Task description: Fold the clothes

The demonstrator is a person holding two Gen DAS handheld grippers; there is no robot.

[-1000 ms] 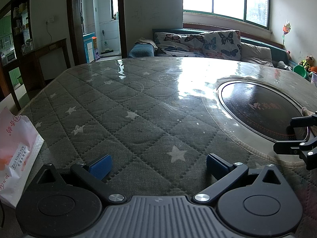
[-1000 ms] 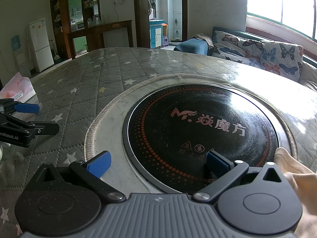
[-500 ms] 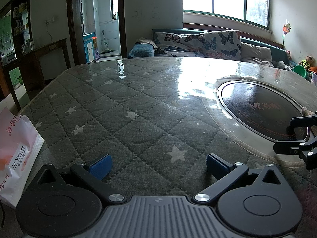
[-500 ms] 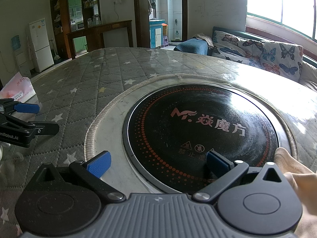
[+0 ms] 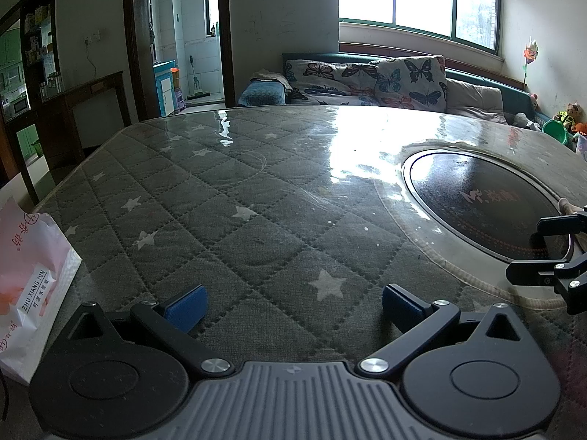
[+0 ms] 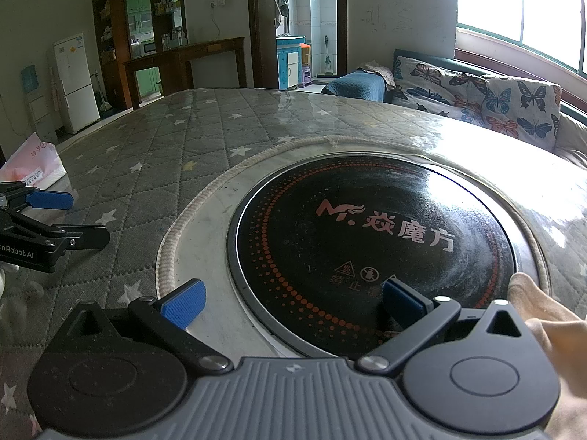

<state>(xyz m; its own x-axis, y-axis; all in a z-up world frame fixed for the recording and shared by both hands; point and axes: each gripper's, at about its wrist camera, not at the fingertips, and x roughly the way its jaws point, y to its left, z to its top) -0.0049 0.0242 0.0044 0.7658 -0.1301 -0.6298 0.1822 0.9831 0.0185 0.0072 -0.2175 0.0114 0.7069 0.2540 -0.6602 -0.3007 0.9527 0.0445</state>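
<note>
Pale beige cloth (image 6: pixel 543 315) lies beside the round black induction cooktop (image 6: pixel 370 245); both grippers, left gripper (image 5: pixel 291 302) and right gripper (image 6: pixel 291 302), stand spread apart, empty.

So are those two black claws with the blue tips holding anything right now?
Nothing is held. The left gripper and right gripper are both open and empty; the peach cloth lies beside the right one, ungripped.
</note>
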